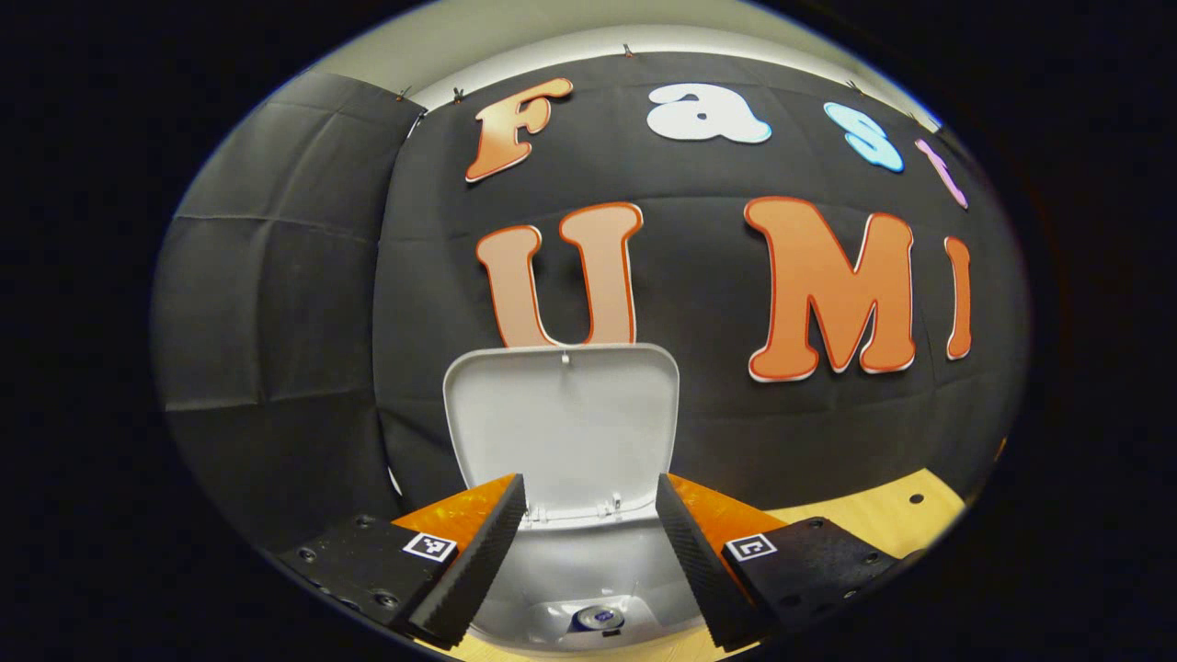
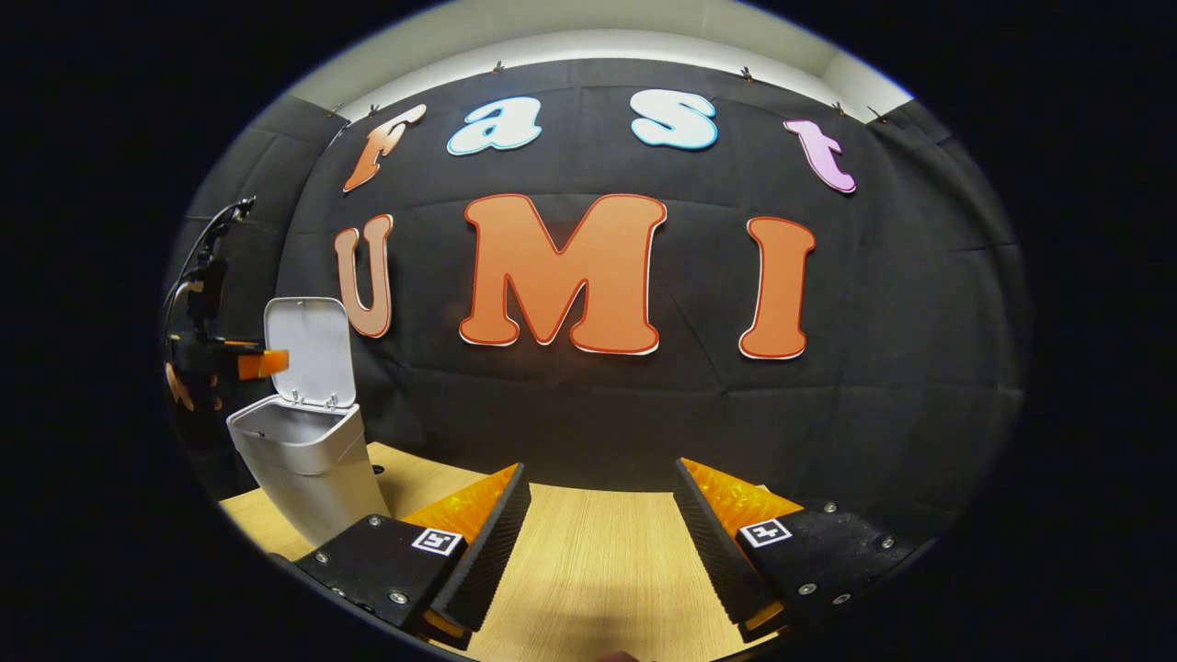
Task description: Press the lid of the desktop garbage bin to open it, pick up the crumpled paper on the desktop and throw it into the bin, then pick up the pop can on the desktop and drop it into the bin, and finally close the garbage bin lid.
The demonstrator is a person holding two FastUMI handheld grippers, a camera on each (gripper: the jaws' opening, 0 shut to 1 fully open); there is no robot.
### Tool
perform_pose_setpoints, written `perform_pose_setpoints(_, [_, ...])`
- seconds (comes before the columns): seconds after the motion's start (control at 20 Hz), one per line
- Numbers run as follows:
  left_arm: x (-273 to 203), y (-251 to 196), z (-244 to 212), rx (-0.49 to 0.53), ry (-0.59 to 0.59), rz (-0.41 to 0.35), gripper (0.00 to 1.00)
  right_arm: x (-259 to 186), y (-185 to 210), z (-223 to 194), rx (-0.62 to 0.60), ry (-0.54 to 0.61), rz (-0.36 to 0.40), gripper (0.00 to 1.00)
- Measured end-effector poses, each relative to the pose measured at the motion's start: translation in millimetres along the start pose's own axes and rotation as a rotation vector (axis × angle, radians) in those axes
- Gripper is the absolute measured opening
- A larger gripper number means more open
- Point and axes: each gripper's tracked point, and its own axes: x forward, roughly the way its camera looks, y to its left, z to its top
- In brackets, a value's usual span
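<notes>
— Bin first, left gripper view?
— Garbage bin (image 1: 588,561) sits bottom centre, straight ahead between the fingers of the left claw (image 1: 590,552), which is spread wide and pinching nothing. Its lid (image 1: 563,428) stands upright at mid frame, inside face toward the camera. Down in the bin, at the bottom edge, lies the pop can (image 1: 598,618), top end up.
— Any writing?
— No brand readable on bin or can; a square black-and-white marker (image 1: 430,546) sits on each finger block.
— Surface?
— Pale wood desk (image 1: 883,515) at lower right, black cloth wall behind.
— Right gripper view?
— Right claw (image 2: 602,542) spread, empty, over bare wood-grain desk (image 2: 598,570) at bottom centre. The bin (image 2: 308,460) stands at left, lid (image 2: 311,349) raised, with the left claw (image 2: 262,363) above its opening at the left edge.
</notes>
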Motion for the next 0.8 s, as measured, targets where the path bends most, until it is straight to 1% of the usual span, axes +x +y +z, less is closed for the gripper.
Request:
perform_pose_setpoints(0.1, [2, 1, 34, -0.004, -0.039, -0.015, 0.90, 1, -1, 0, -0.004, -0.004, 0.002, 0.93])
perform_pose_setpoints(0.2, [5, 4, 55, -0.002, -0.051, -0.021, 0.90, 2, -1, 1, 0.000, -0.003, 0.005, 0.93])
perform_pose_setpoints(0.3, [15, 15, 93, 0.006, -0.097, -0.008, 0.90, 3, -2, 2, 0.003, -0.006, 0.004, 0.93])
perform_pose_setpoints(0.4, [26, 21, 113, 0.015, -0.115, -0.009, 0.91, 5, -3, 3, 0.003, -0.007, 0.006, 0.93])
perform_pose_setpoints(0.45, [33, 23, 122, 0.006, -0.115, -0.013, 0.90, 6, -3, 3, 0.006, -0.006, 0.007, 0.93])
perform_pose_setpoints(0.7, [60, 32, 163, -0.025, -0.131, -0.022, 0.91, 9, -7, 1, 0.009, -0.002, 0.001, 0.93])
perform_pose_setpoints(0.8, [69, 36, 179, -0.052, -0.134, -0.028, 0.90, 10, -8, -3, 0.008, 0.009, 0.002, 0.93])
